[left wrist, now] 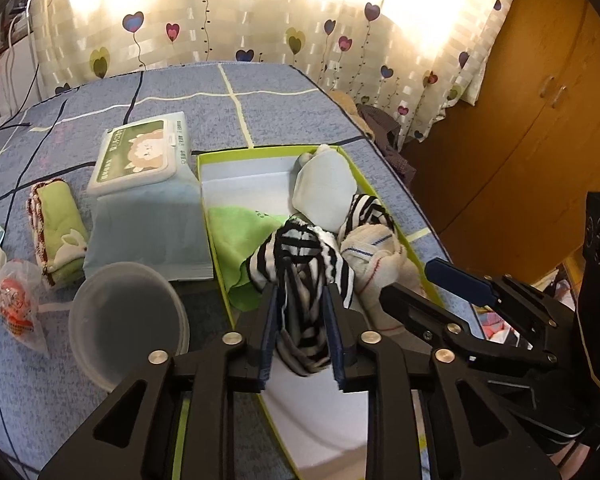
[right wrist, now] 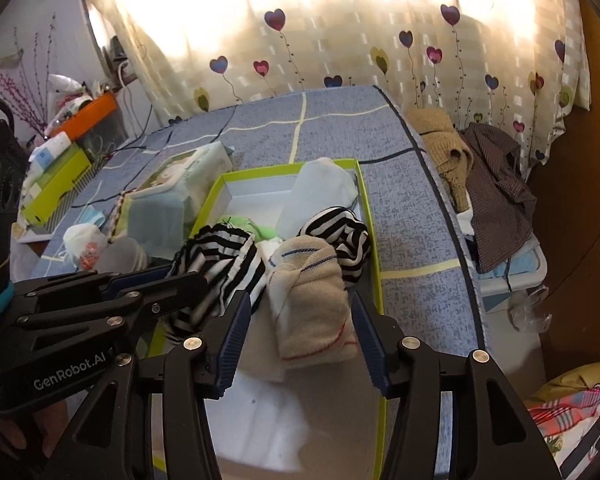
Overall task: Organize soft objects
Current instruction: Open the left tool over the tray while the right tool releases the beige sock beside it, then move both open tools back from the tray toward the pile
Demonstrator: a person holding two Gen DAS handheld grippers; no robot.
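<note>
A white box with a green rim lies on the blue bedspread. It holds a green cloth, a pale blue bundle, two striped socks and a beige sock. My left gripper stands open around the near black-and-white striped sock, which rests in the box. The other striped sock lies behind. My right gripper is open wide around the rolled beige sock, with a gap at its left pad. The two grippers sit side by side.
Left of the box are a wet-wipes pack on a pale blue pack, a folded green towel, a clear plastic tub and a small red packet. Clothes hang off the bed's right edge by a wooden wardrobe.
</note>
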